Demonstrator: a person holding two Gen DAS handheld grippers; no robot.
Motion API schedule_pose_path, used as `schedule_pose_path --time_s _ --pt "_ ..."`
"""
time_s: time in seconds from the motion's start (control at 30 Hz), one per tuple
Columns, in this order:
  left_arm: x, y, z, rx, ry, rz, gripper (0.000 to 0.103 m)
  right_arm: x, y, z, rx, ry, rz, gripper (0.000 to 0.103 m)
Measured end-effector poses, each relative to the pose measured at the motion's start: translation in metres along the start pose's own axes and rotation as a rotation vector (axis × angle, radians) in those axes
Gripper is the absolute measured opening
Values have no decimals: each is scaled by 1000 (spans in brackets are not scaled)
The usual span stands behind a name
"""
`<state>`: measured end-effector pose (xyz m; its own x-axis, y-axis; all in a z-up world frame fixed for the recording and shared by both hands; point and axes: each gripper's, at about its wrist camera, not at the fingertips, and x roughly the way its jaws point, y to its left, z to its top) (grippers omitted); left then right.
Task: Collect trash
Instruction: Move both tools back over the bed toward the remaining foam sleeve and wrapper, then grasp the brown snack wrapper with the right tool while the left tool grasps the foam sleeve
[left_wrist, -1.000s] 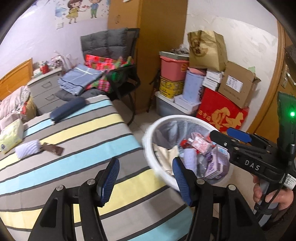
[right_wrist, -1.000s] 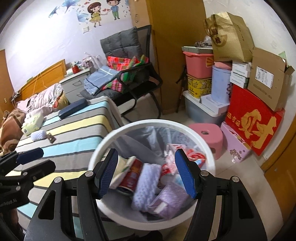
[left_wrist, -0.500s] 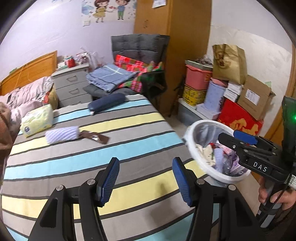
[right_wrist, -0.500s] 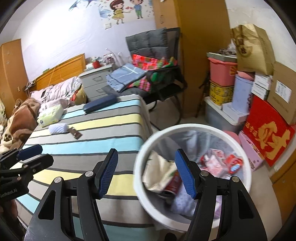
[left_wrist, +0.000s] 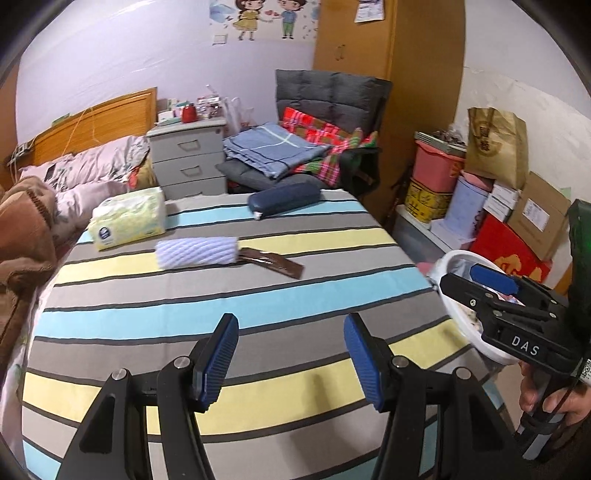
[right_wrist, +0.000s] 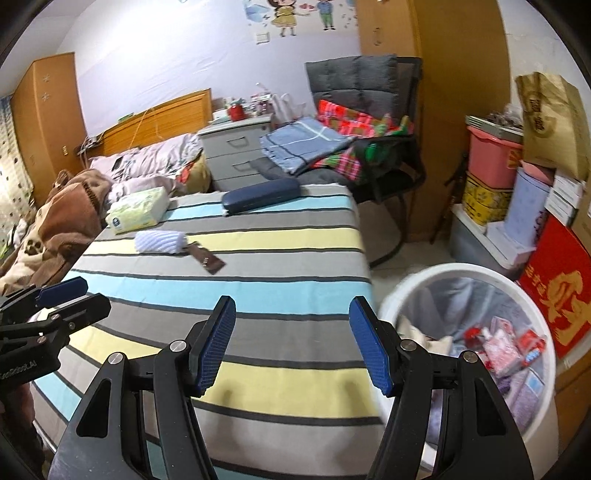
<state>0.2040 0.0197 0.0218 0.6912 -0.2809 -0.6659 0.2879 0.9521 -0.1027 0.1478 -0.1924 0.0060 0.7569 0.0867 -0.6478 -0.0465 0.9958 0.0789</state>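
A white trash bin (right_wrist: 461, 267) with wrappers and cloth in it stands on the floor right of the striped bed (left_wrist: 258, 295); only its rim (left_wrist: 448, 258) shows in the left wrist view. On the bed lie a pale lilac ribbed roll (left_wrist: 197, 251) (right_wrist: 160, 242) and, touching its end, a brown wrapper (left_wrist: 275, 262) (right_wrist: 207, 260). My left gripper (left_wrist: 290, 350) hovers open and empty over the bed's near stripes, well short of the roll. My right gripper (right_wrist: 291, 339) is open and empty beside the bin. Each gripper also shows in the other's view: right gripper (left_wrist: 461, 278), left gripper (right_wrist: 94, 293).
A tissue pack (left_wrist: 129, 218) and a dark blue case (left_wrist: 284, 199) lie further up the bed. Behind are grey drawers (left_wrist: 188, 162), a chair (right_wrist: 369, 122) piled with folded blankets, and stacked boxes (left_wrist: 491, 192) along the right wall. A hand (left_wrist: 543, 391) holds the right gripper's handle.
Both views have swung left from the trash bin onto the bed; the bin has slid to the right edge. The roll and wrapper now sit ahead. Both jaws keep the same width.
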Motion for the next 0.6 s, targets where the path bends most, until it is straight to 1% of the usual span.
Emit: schedule_pose_path --time_s 0.13,0.3,0.37,0.53,0.6 --pt "6 25 0 -32 12 17 59 11 16 4 -29 12 27 65" --pt "20 58 6 -39 35 63 59 37 37 12 -76 46 59 65" --pt "28 71 10 -38 35 53 59 50 44 14 -98 66 70 65" --pt "53 94 24 -15 61 57 60 86 60 18 -152 113 77 65" --pt "66 105 31 -5 71 40 60 97 64 21 -173 124 86 65"
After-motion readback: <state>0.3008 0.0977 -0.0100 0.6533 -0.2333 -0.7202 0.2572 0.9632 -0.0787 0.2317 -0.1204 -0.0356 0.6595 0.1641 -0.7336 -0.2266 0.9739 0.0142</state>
